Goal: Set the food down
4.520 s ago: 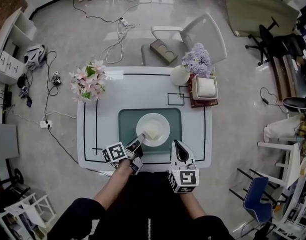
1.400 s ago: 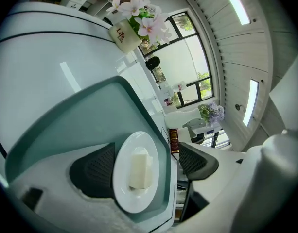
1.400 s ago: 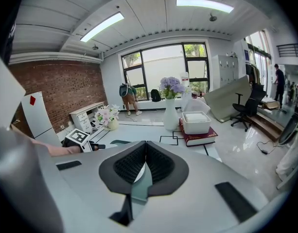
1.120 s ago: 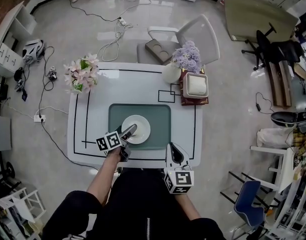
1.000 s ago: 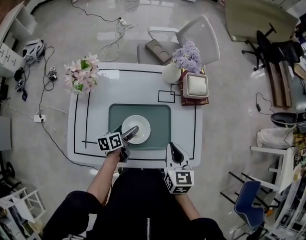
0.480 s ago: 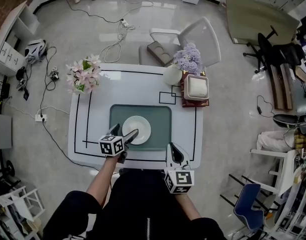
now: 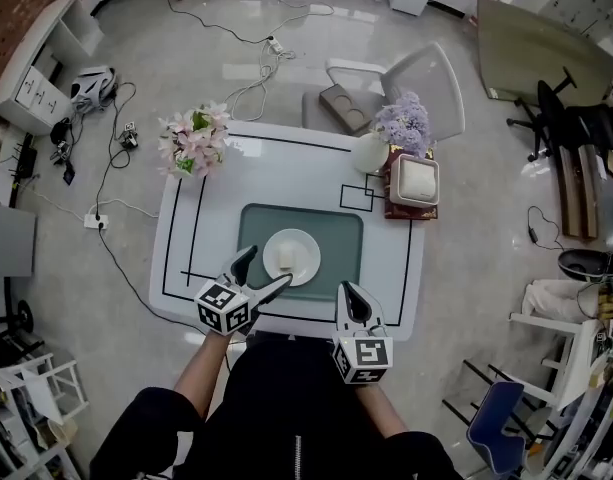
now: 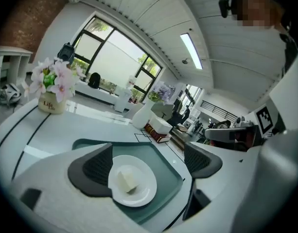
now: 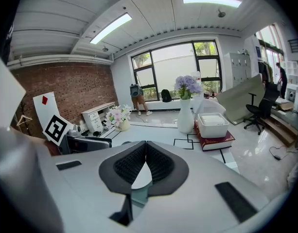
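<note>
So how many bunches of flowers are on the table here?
2. Pink flowers at the far-left corner of the table; purple flowers in a white vase at its far-right side.

Bright ceiling strips and window daylight (fisheye-bent edges), floor glare, sharp focus.

The food (image 7: 285, 258), a small pale cream block, perhaps wedge-shaped, lies untouched near the middle of the white plate (image 7: 309, 251) on the green mat (image 7: 338, 228).

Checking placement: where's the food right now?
Head view: the food lies on the white plate, mid teal mat, just ahead of the open left gripper, not touching its jaws.
</note>
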Demonstrator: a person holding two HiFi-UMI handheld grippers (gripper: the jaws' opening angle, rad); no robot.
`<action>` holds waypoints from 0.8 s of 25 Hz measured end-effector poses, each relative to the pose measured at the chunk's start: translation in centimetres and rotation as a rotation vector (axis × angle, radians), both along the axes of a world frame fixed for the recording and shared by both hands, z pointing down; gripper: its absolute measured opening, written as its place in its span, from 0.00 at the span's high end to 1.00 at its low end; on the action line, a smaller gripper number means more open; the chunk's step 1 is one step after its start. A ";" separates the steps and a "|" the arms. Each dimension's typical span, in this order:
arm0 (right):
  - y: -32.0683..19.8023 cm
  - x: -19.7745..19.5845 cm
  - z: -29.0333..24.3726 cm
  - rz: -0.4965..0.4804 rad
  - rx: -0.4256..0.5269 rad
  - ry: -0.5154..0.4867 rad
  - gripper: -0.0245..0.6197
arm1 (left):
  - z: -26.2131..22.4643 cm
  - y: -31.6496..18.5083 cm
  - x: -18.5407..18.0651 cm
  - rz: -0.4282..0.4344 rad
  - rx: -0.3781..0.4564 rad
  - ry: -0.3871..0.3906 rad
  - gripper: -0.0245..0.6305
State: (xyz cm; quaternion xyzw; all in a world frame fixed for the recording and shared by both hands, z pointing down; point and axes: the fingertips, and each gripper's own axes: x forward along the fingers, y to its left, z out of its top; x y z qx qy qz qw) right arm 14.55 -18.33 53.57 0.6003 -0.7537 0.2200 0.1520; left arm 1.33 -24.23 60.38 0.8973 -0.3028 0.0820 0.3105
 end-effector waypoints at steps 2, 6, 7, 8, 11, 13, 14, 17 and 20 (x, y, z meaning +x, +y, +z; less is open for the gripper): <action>-0.1 -0.9 -0.1 -0.015 0.003 -0.002 0.95 | -1.5 0.4 -0.5 0.005 0.064 -0.009 0.26; -0.6 -2.5 -0.5 -0.037 0.012 -0.001 0.95 | -3.6 1.0 -1.9 -0.007 0.174 -0.040 0.42; -0.7 -2.9 -0.6 -0.040 0.015 0.001 0.95 | -3.9 1.0 -2.3 -0.011 0.195 -0.052 0.46; -0.8 -3.3 -0.7 -0.041 0.017 0.003 0.95 | -4.2 1.0 -2.8 -0.017 0.208 -0.066 0.50; -0.8 -4.5 -0.9 -0.043 0.021 0.008 0.95 | -5.2 0.7 -4.2 -0.040 0.223 -0.093 0.66; -0.8 -5.1 -0.9 -0.039 0.022 0.011 0.95 | -5.3 0.4 -5.1 -0.057 0.226 -0.091 0.69; -0.7 -5.4 -0.9 -0.035 0.022 0.013 0.95 | -5.3 0.3 -5.5 -0.065 0.226 -0.091 0.72; -0.3 -5.9 -0.8 -0.020 0.021 0.017 0.95 | -5.5 0.2 -6.5 -0.092 0.240 -0.088 0.85; 0.1 -6.3 -0.7 -0.012 0.023 0.017 0.95 | -6.1 0.0 -6.8 -0.106 0.265 -0.070 0.92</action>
